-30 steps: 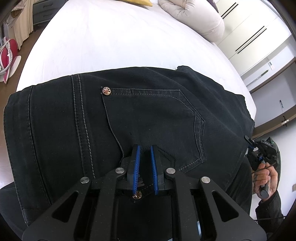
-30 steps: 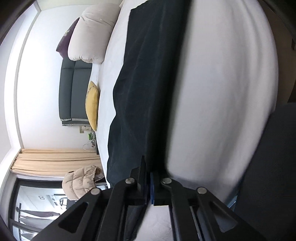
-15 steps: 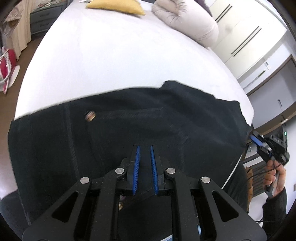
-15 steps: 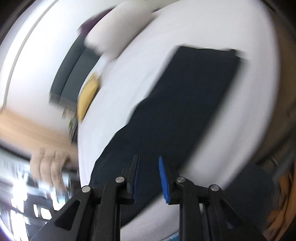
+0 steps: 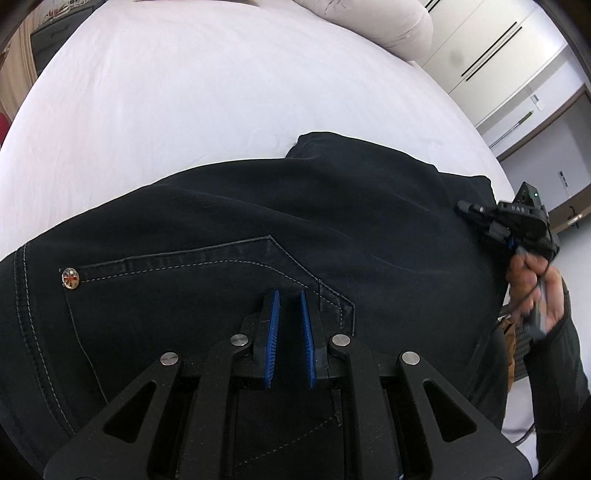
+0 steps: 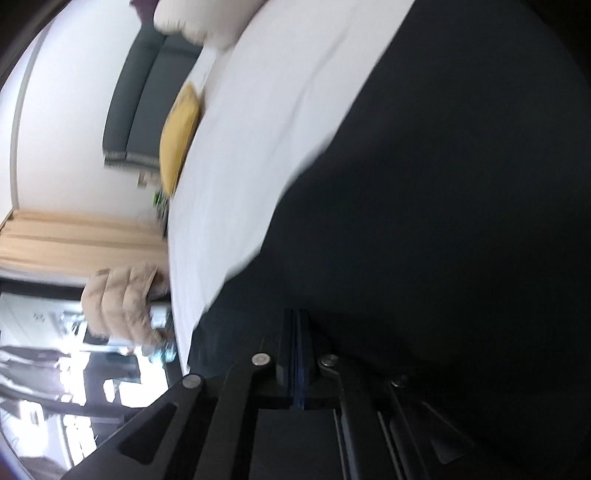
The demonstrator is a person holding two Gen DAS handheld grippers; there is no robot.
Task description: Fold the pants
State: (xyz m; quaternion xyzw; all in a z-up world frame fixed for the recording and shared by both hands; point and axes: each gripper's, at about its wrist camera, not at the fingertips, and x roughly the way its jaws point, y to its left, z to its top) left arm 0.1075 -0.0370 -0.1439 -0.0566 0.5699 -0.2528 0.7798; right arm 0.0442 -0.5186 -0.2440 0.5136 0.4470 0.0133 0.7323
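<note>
**Position of the workpiece.** The black denim pants [image 5: 369, 229] lie on the white bed [image 5: 184, 110], along the edge nearest the person. The far part of the mattress is bare up to a pale pillow [image 5: 369, 22].

**Left side.** A metal rivet [image 5: 70, 277] marks the corner of the back pocket [image 5: 207, 295], so the seat end faces up and sits to the left in the left wrist view.

**Centre.** The left tool [image 5: 288, 314] points steeply down at the pocket's right edge. Its blue pads stand close together, and the narrow gap between them is filled with dark denim. This reads as a clamp on a fold of the pants, which would anchor this end while the other end is handled.

**Right side.** The right tool [image 5: 463, 206], carried in the person's right hand [image 5: 532, 280], meets the right-hand end of the cloth. In the right wrist view the right tool [image 6: 297, 321] has its pads pressed fully together. Dark fabric surrounds them, but blur and shadow hide whether any cloth is pinched. A tool at each end suits tensioning or carrying one end over.

**Orientation.** The long axis runs left to right across the left wrist view, parallel to the near bed edge, with the pocket end on the left. A doubled corner [image 5: 306, 142] on the far edge suggests that one fold is already made.
</note>
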